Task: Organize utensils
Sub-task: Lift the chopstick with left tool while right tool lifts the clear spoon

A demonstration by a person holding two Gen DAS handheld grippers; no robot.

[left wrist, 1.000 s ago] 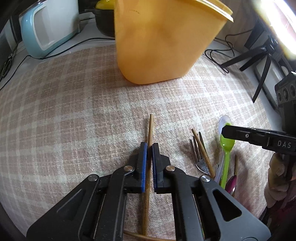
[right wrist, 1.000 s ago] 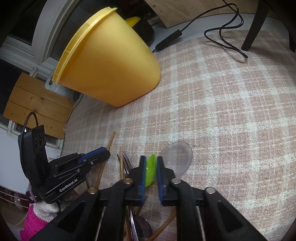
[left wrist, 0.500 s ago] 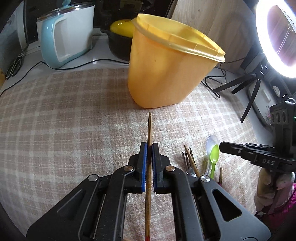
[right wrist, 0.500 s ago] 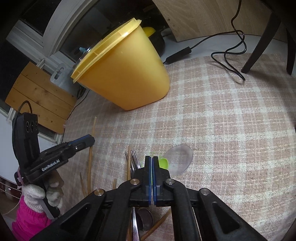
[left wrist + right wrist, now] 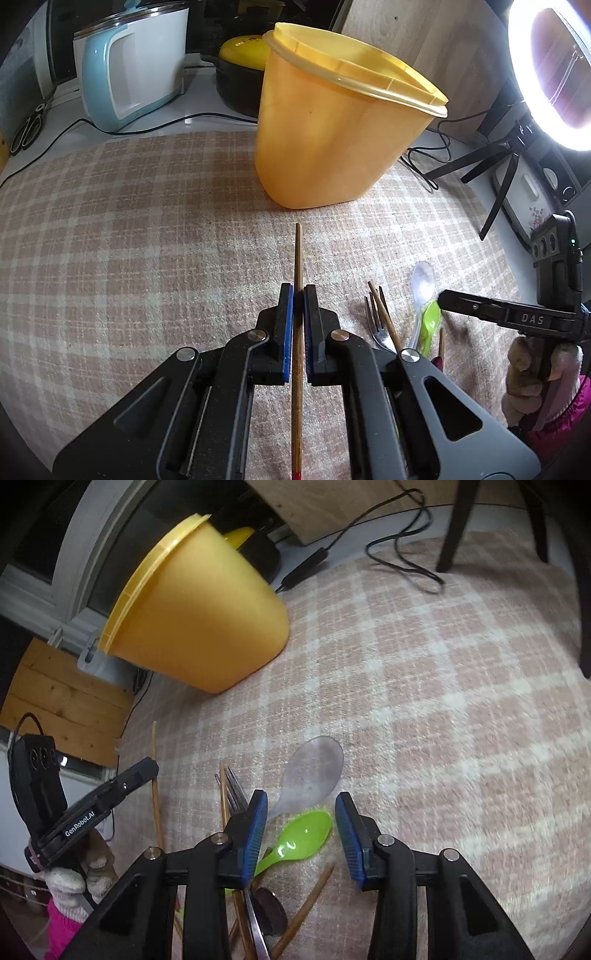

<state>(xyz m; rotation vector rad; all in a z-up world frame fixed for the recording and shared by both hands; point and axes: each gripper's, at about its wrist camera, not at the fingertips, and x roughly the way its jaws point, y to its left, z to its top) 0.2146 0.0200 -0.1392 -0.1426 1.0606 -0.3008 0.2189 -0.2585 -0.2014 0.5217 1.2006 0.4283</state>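
While the left tool (image 5: 298,295) stays clamped on a wooden chopstick (image 5: 297,258) lifted above the checked tabletop (image 5: 147,240), short of the yellow container (image 5: 332,140), the right tool (image 5: 301,805) has just been opening, released, pads astride the green spoon (image 5: 299,836) without pressing it. Risks: thin stick may pivot or slip in the clamp; right pads closing could catch the clear spoon (image 5: 314,771) or fork (image 5: 236,794) alongside.

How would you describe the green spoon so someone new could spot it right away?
Start at the big yellow container on the checked cloth, then come toward the utensil pile nearer the camera. The green spoon lies between the open right gripper pads, beside a clear spoon. It is the only bright lime piece there.
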